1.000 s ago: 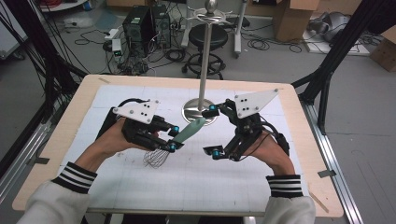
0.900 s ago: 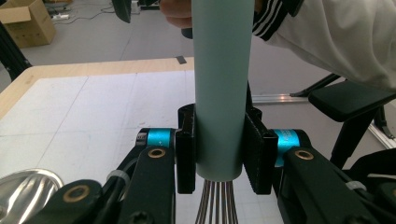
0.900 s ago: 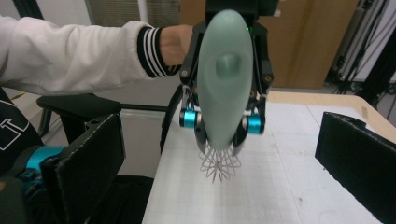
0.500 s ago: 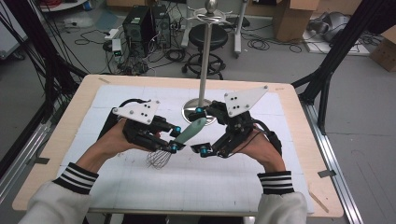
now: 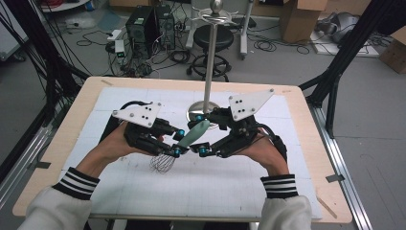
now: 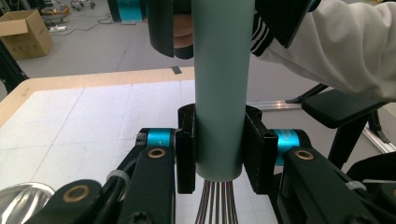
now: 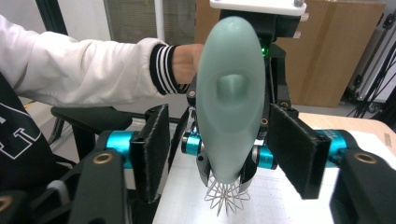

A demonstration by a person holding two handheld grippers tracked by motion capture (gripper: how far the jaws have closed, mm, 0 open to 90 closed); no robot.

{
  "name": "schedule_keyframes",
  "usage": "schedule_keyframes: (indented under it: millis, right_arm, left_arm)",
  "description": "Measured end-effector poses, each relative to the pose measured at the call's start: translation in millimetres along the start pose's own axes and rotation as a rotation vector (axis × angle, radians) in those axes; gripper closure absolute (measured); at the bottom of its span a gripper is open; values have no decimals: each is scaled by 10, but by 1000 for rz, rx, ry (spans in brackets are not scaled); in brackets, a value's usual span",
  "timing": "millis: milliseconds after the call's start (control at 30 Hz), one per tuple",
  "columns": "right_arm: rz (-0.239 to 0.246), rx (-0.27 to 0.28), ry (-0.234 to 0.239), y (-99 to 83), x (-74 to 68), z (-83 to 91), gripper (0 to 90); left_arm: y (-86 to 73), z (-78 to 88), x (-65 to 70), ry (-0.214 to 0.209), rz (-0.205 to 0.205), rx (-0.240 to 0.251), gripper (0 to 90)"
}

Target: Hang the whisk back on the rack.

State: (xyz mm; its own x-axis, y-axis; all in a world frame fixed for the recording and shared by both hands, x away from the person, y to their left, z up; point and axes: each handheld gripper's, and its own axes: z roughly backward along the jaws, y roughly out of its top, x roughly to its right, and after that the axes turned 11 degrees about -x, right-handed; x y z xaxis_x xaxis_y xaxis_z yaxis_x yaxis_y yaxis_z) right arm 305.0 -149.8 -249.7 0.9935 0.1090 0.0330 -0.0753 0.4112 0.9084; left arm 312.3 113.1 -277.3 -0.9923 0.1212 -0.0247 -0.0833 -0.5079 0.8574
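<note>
Where the two hands meet over the middle of the counter point(image 5: 72, 124), a whisk point(image 5: 192, 135) with a pale green handle lies slanted between them, its wire head low toward the person and just above the white mat point(image 5: 143, 191); the handle's rounded end points up toward the base of a metal stand point(image 5: 209, 62). The left tool point(image 5: 178, 142) has its jaws closed on the handle's lower end — in the left gripper view both pads point(image 6: 185, 154) press the handle flat on either side, just above where the wires point(image 6: 217, 203) come out. The right tool point(image 5: 200, 135) is spread wide around the handle's upper end; in the right gripper view its two pads point(image 7: 152, 149) stand well apart from the green handle point(image 7: 230, 93), touching nothing, with the left tool seen gripping behind it. Both forearms wear white sleeves with striped cuffs point(image 5: 76, 184); a swivel stool point(image 5: 215, 38) and cables sit on the floor beyond the counter.
</note>
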Motion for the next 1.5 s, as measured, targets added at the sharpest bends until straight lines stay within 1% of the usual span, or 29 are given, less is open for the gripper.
schedule_keyframes:
  millis: [67, 267, 400, 500, 567, 633, 667, 733, 800, 900, 933, 967, 1000, 1067, 1133, 1200, 1267, 1300, 1333, 1367, 1433, 1467, 1500]
  right_arm:
    - [-3, 5, -7, 2, -3, 3, 436]
    - [-8, 18, -3, 2, -14, -1, 497]
    - [-7, 28, -14, -5, -18, -4, 541]
    - [2, 37, -17, -1, -17, -15, 613]
    - [4, 35, -21, -1, -16, -24, 640]
    - [16, 35, -28, 2, -11, -29, 648]
    - [12, 28, -30, 2, -19, -26, 651]
    - [23, 30, -47, 11, -18, -31, 655]
    - [16, 25, -51, 20, -23, -34, 657]
    - [14, 24, -53, 28, -18, -42, 658]
    - [20, 20, -58, 29, -13, -44, 659]
    - [18, 12, -64, 30, -12, -46, 659]
    - [20, 9, -71, 28, -6, -50, 659]
    - [-3, 2, -82, 21, 4, -45, 660]
    - [-16, 1, -91, 16, 10, -28, 660]
    - [-14, 0, -99, 12, 12, -9, 660]
    - [-33, -4, -115, 9, 8, 19, 660]
    - [-31, -8, -126, 4, 12, 39, 659]
    - [-36, -3, -138, 1, 15, 58, 660]
    - [-51, -2, -141, -2, 15, 81, 660]
    - [-74, -2, -159, -9, 25, 134, 659]
    - [-84, -6, -168, -11, 25, 156, 660]
    - [-96, -7, -185, -15, 28, 187, 659]
  left_arm:
    - [1, -4, 1, -4, 0, -1, 693]
    - [1, -7, -1, -6, -7, 2, 693]
    - [1, 9, -2, -5, -6, 6, 692]
    - [0, 11, 0, -6, -8, 7, 693]
    - [0, 10, 1, -8, -8, 7, 693]
    - [0, 6, -1, -8, -6, 4, 692]
    - [0, 5, -1, -9, -2, 6, 692]
    - [-1, 3, -4, -9, 5, 5, 691]
    - [-1, -3, -5, -14, 16, 7, 689]
    - [0, -5, -4, -3, 18, 6, 681]
    - [0, -3, -4, 1, 19, 9, 661]
    - [0, 1, -3, 6, 28, 6, 619]
    - [0, 3, -4, 2, 43, 2, 583]
    - [-6, 6, -3, -2, 51, -17, 522]
    - [-12, -2, 6, 9, 56, -34, 446]
    - [-18, -5, 16, 39, 59, -60, 372]
    - [-26, 3, 21, 57, 78, -81, 289]
    - [-30, 4, 31, 70, 89, -85, 241]
    - [-36, 11, 45, 88, 102, -91, 168]
    - [-46, 24, 56, 106, 109, -97, 117]
    - [-71, 54, 74, 133, 115, -107, 94]
    - [-90, 77, 87, 164, 121, -115, 52]
    - [-107, 99, 98, 189, 123, -120, 44]
